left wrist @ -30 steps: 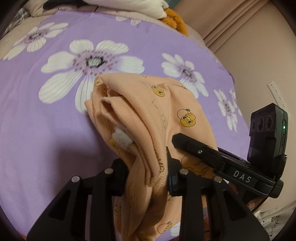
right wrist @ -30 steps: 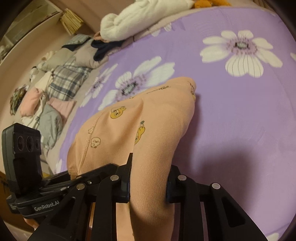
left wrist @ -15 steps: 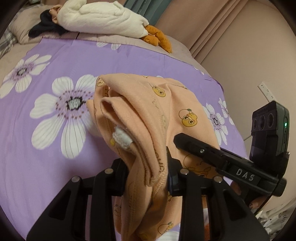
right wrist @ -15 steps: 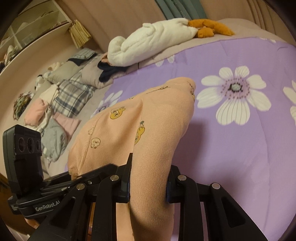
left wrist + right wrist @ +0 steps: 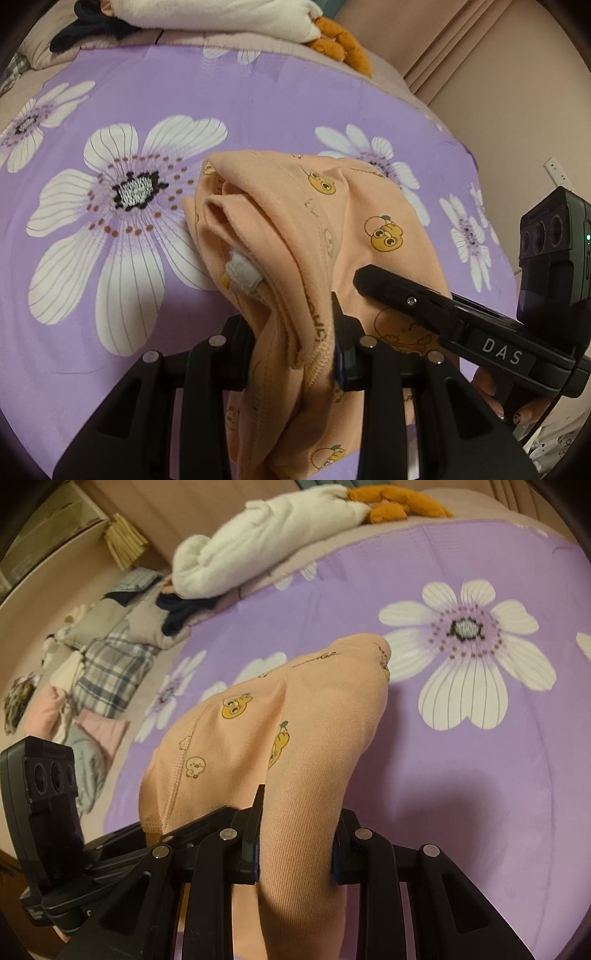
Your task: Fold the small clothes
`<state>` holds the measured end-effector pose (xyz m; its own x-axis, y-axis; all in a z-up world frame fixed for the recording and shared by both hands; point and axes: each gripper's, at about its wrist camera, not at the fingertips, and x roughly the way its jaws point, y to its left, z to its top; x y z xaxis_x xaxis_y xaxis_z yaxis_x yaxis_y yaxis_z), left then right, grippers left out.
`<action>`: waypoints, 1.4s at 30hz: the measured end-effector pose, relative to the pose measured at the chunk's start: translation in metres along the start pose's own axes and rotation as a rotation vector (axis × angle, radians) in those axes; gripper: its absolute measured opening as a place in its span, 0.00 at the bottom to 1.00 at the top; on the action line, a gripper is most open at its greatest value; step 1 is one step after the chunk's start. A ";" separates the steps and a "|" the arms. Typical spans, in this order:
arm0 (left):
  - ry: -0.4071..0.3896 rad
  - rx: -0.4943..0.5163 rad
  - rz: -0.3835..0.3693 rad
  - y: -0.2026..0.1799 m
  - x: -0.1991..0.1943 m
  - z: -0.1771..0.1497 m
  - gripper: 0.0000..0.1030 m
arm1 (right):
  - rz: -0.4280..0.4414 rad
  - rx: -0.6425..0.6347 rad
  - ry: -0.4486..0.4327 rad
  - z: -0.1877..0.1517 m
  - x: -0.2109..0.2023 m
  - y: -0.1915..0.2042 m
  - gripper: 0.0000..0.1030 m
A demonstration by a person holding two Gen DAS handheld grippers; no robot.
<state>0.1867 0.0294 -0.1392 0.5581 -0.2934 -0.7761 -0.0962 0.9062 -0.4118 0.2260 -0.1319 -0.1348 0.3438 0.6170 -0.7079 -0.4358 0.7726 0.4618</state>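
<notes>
Both grippers are clamped on the peach garment (image 5: 354,229). The left gripper (image 5: 295,354) pinches its bunched edge, the right gripper (image 5: 295,845) a smooth fold, above the purple flowered sheet (image 5: 258,107).

- A purple bedsheet (image 5: 258,110) printed with big white flowers covers the bed (one flower's dark centre shows plainly in both views).
- A white plush toy (image 5: 266,550) with orange feet (image 5: 399,502) lies along the far edge of the sheet.
- A dark navy garment (image 5: 181,613) sits bunched just beside the plush.
- A plaid cloth (image 5: 110,672) lies in a heap of other clothes, with pink pieces (image 5: 48,712) near it.
- Beige curtains (image 5: 443,48) hang by the wall.
- A stack of books (image 5: 125,542) stands on a shelf.
</notes>
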 end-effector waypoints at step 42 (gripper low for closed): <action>-0.235 0.080 0.178 -0.050 -0.150 -0.064 1.00 | -0.344 -0.073 -0.290 -0.049 -0.136 0.048 0.96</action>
<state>0.0551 0.0090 -0.0326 0.7149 -0.0577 -0.6968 -0.1499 0.9608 -0.2334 0.1176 -0.1863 -0.0424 0.6930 0.3504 -0.6301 -0.3089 0.9340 0.1796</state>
